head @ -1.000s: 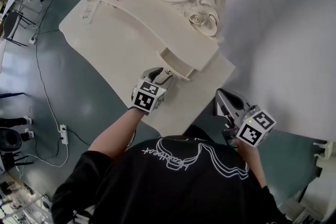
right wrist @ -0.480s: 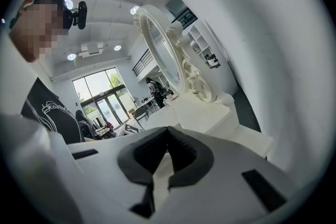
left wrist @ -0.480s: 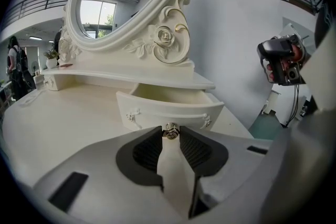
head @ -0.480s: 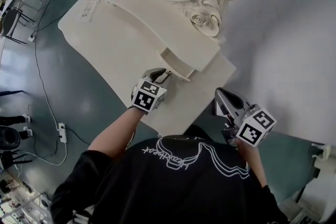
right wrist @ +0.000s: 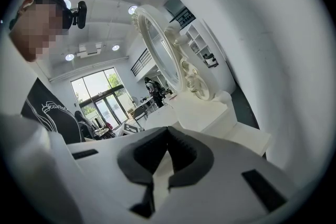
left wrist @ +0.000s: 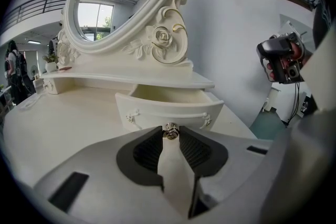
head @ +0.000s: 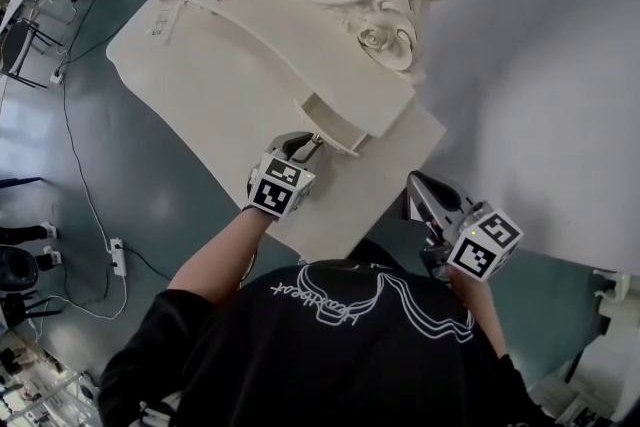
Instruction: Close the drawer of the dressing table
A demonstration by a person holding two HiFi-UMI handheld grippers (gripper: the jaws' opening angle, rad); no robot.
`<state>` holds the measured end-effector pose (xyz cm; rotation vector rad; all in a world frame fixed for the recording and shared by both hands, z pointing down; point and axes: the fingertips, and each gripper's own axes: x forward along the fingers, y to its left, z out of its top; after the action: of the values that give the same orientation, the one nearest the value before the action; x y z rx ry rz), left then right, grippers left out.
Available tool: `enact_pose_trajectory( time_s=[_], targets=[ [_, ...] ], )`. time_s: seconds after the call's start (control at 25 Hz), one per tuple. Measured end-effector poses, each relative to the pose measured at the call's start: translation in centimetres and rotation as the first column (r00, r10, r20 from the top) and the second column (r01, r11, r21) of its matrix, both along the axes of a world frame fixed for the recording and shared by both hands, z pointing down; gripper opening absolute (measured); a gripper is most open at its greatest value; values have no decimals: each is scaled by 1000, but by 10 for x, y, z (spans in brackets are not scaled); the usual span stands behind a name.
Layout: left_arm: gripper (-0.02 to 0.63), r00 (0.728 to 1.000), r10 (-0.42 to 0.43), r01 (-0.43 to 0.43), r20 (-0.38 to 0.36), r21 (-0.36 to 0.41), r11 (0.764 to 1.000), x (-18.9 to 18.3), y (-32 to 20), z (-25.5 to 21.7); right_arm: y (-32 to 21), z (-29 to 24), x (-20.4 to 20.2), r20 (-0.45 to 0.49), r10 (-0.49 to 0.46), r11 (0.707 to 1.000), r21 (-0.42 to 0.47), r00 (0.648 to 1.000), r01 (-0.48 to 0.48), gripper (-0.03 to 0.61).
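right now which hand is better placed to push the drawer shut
Left. The left tongs grip the open drawer's knob, ready to push. The right tongs hang shut and empty off the table's edge.

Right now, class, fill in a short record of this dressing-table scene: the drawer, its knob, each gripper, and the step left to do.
drawer: pulled out, open
knob: centre of the drawer front, gripped
left gripper: jaws shut on the knob
right gripper: jaws together, empty, away from the drawer
mirror: oval, ornate frame, above the drawer
step left: push the drawer in
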<state>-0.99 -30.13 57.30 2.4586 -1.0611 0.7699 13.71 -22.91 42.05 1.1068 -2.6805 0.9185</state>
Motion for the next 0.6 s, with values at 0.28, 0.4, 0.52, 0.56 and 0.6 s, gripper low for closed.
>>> enact_pose_trajectory(
  time_s=[0.28,0.4,0.52,0.56,0.6],
  targets=[
    [101,1000,-10,10,0,-4,1000,0,-2,-3,2,4,0,12,1,1000,-14,1000,-1,5],
    [101,1000,-13,13,-8,3,1000,4,-4,-8,5,6,0,11,2,1000,-19,1000,-1,5],
    [101,1000,-14,14,-5,-5,1000,8,-7,-9,4,6,2,13,4,1000,-18,1000,-4,5],
    [101,1000,-14,14,-3,-7,1000,9,-9,-9,4,6,3,13,5,1000,-17,1000,-5,5],
    [101,1000,-14,14,-2,-9,1000,11,-11,-9,3,5,4,13,7,1000,-16,1000,-7,5]
  ],
)
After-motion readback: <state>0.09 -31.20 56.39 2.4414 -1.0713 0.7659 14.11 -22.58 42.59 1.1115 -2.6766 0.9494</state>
